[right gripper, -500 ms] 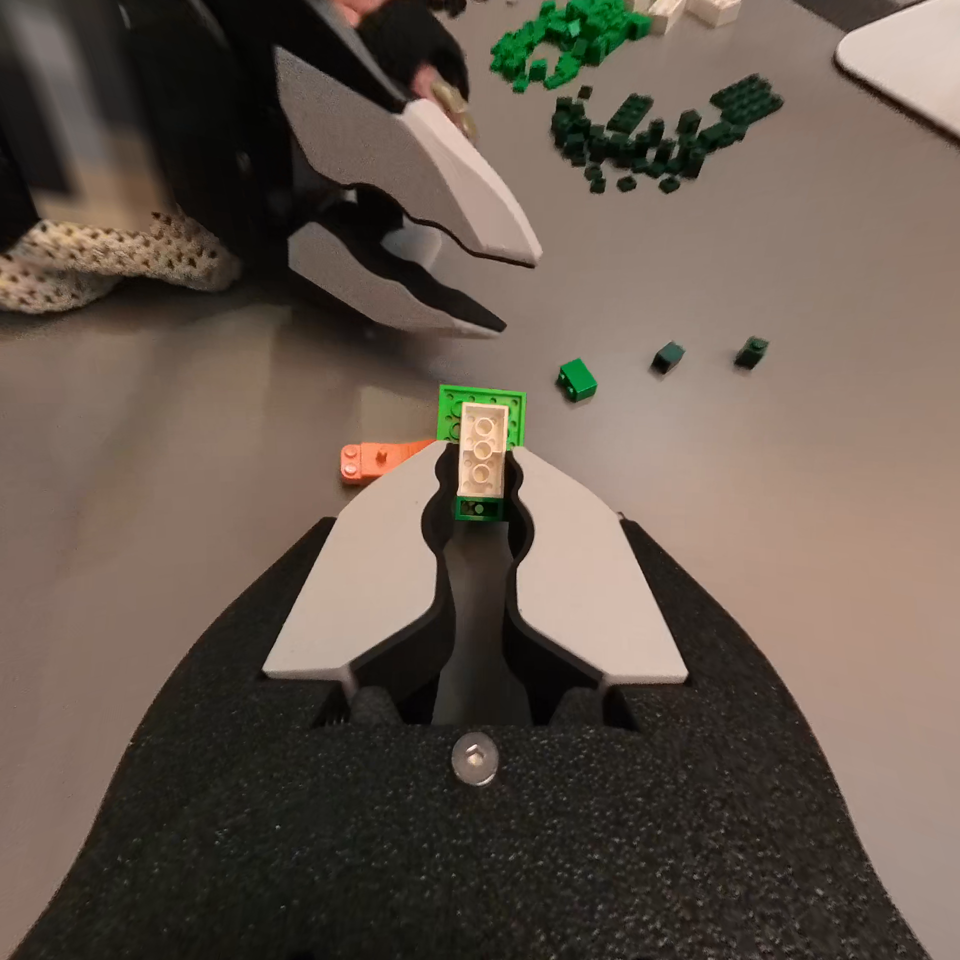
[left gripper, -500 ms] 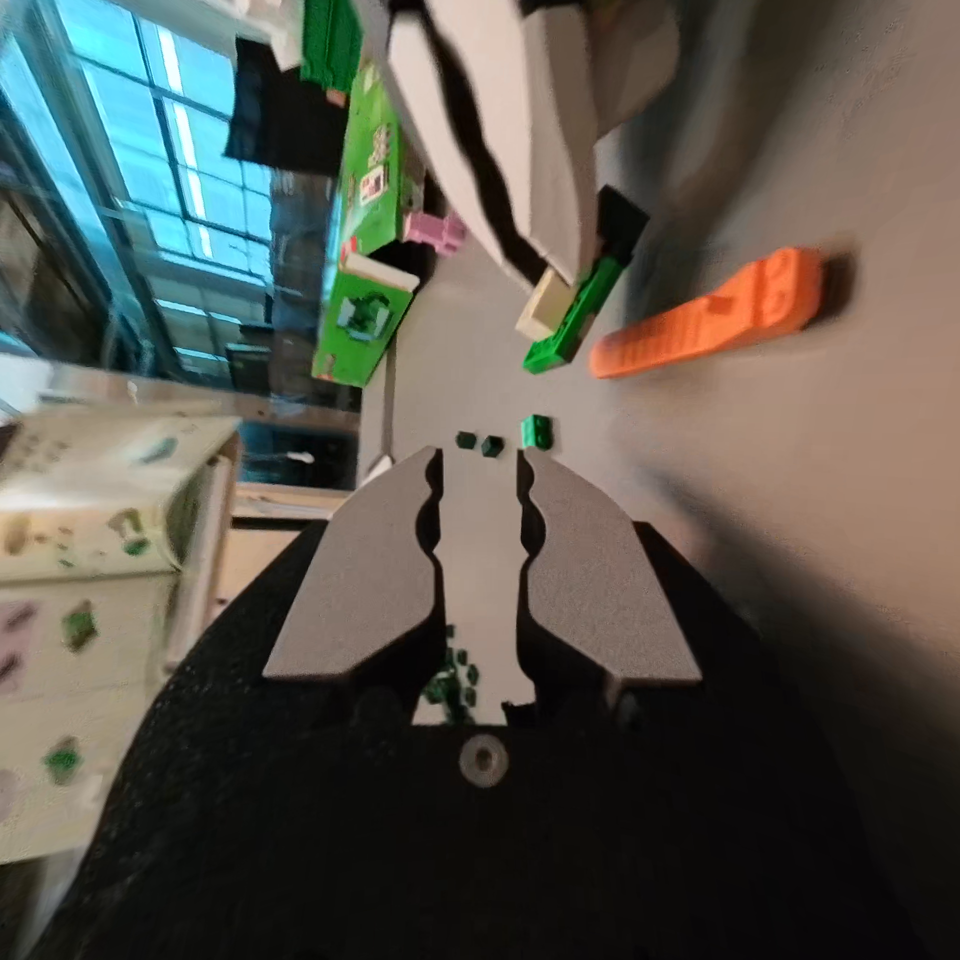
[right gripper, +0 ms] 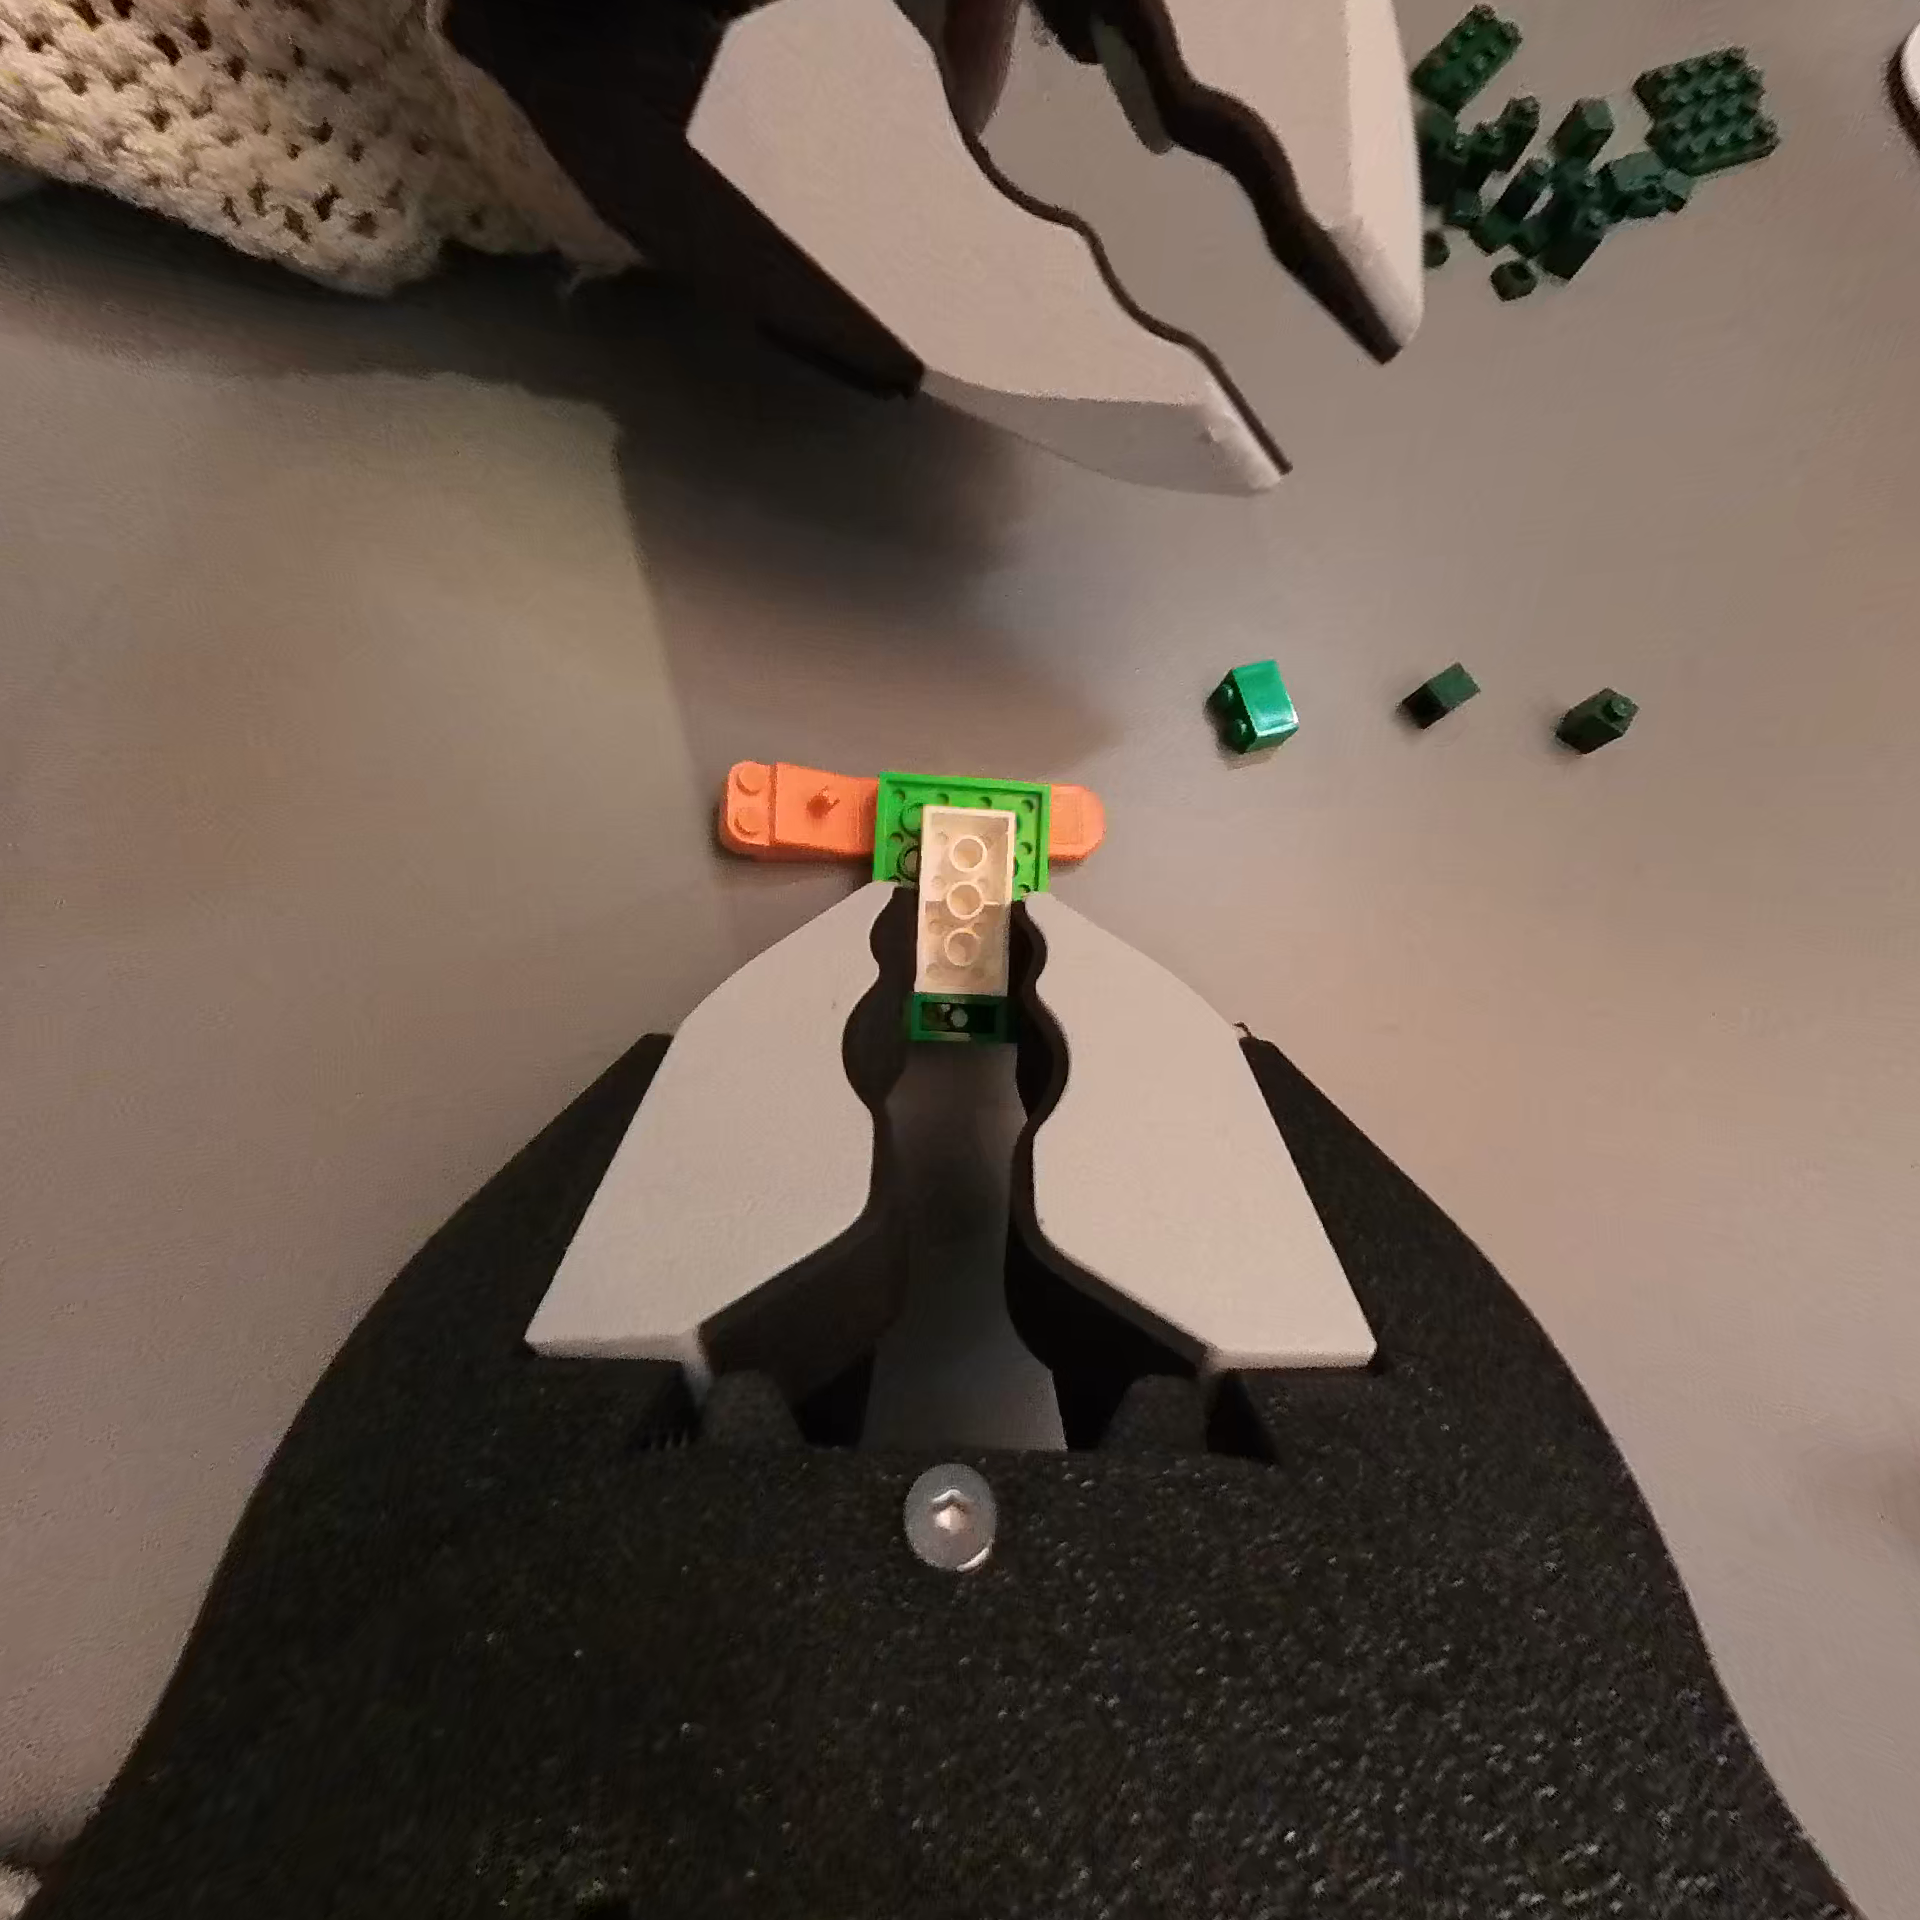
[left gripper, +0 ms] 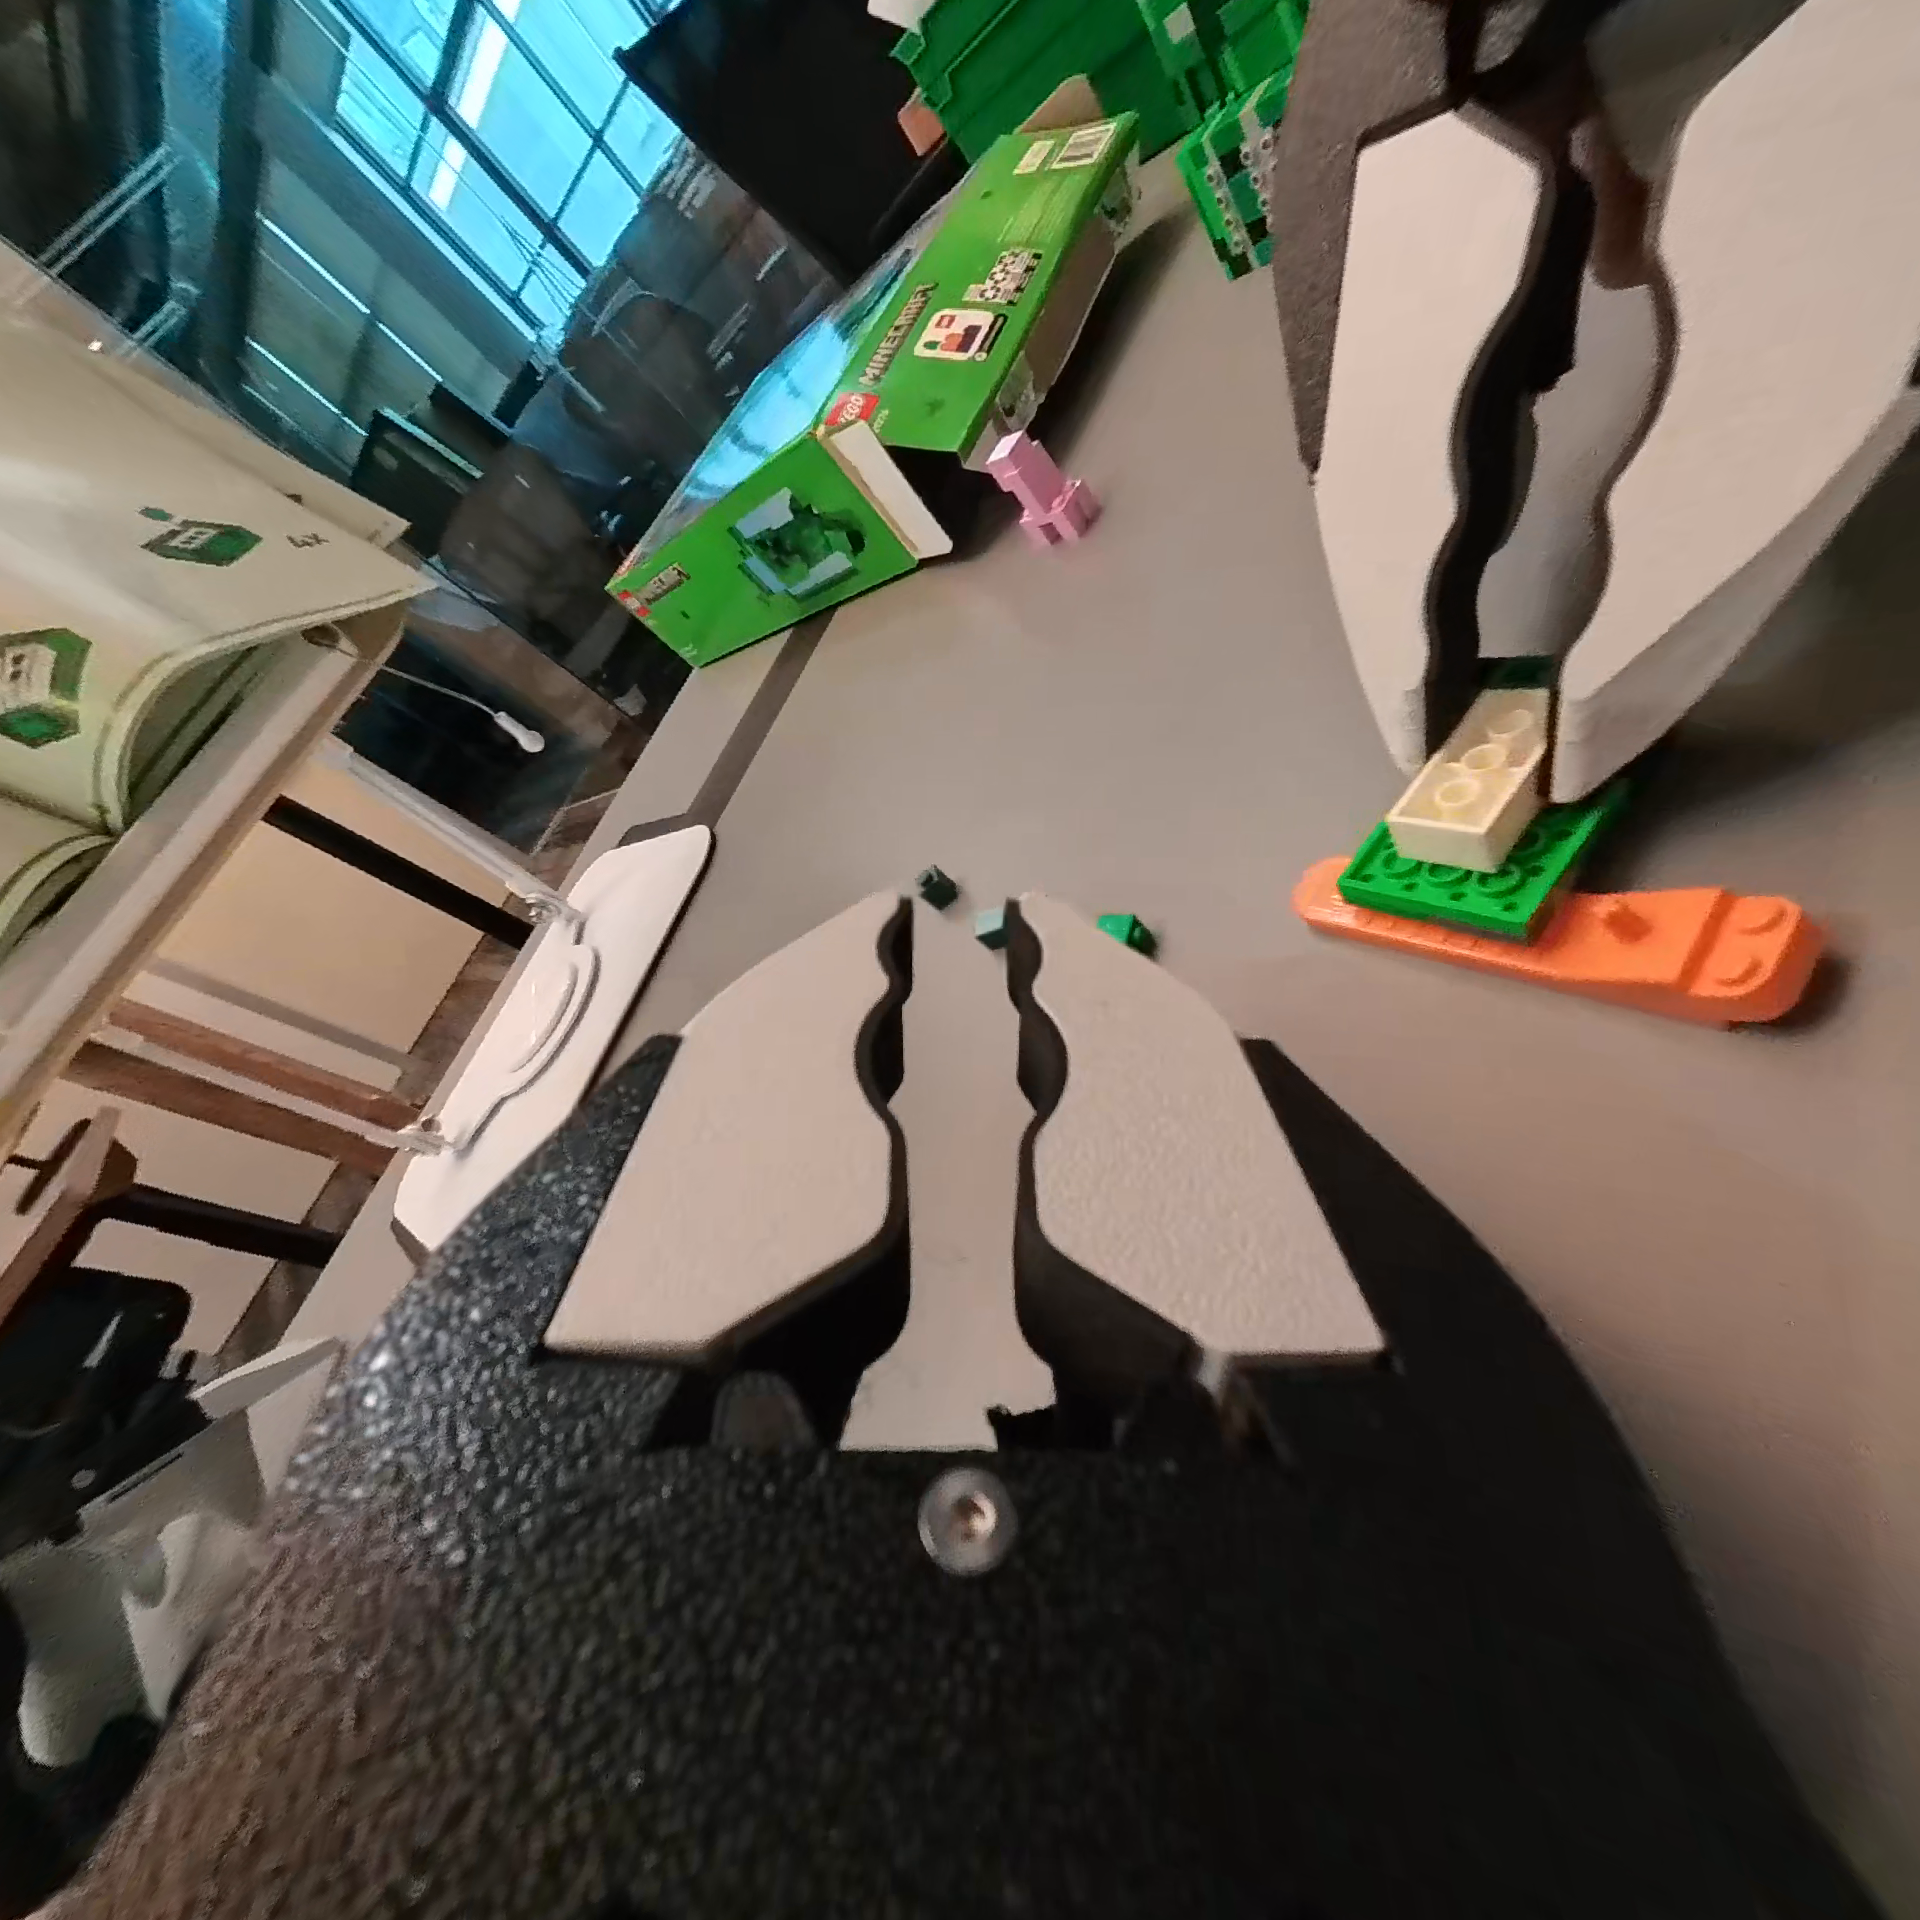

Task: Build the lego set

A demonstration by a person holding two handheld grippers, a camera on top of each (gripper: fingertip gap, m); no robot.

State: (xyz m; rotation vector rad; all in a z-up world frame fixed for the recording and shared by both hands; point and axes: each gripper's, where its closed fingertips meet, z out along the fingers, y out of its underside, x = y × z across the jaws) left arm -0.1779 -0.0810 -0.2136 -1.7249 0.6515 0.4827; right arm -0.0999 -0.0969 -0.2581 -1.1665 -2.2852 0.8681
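Left wrist view: left gripper (left gripper: 961,914) low over the grey worktop (left gripper: 1039,727), jaws a narrow gap apart, nothing between them. Landmark: orange brick separator (left gripper: 1621,951), flat on the worktop. Bright green plate (left gripper: 1455,883) sits on the separator's near end, white brick (left gripper: 1470,795) on top of the plate. Right gripper (left gripper: 1496,727) comes down from above, clamped on the white brick's far end. Three small green pieces lie just beside the left gripper's tips, near the separator. Green set box (left gripper: 883,416) and pink figure (left gripper: 1039,499) well beyond the separator; open instruction booklet (left gripper: 125,644) on a stand at the worktop's far edge.

Right wrist view: right gripper (right gripper: 961,914) closed on the white brick (right gripper: 964,894), which overhangs the green plate (right gripper: 899,831) across the separator (right gripper: 790,821). A small green piece (right gripper: 961,1018) shows under the brick's near end. Left gripper (right gripper: 1320,416) hangs beyond the separator, parted, empty. Three loose green pieces beside it; dark green pile (right gripper: 1590,156) farther off.
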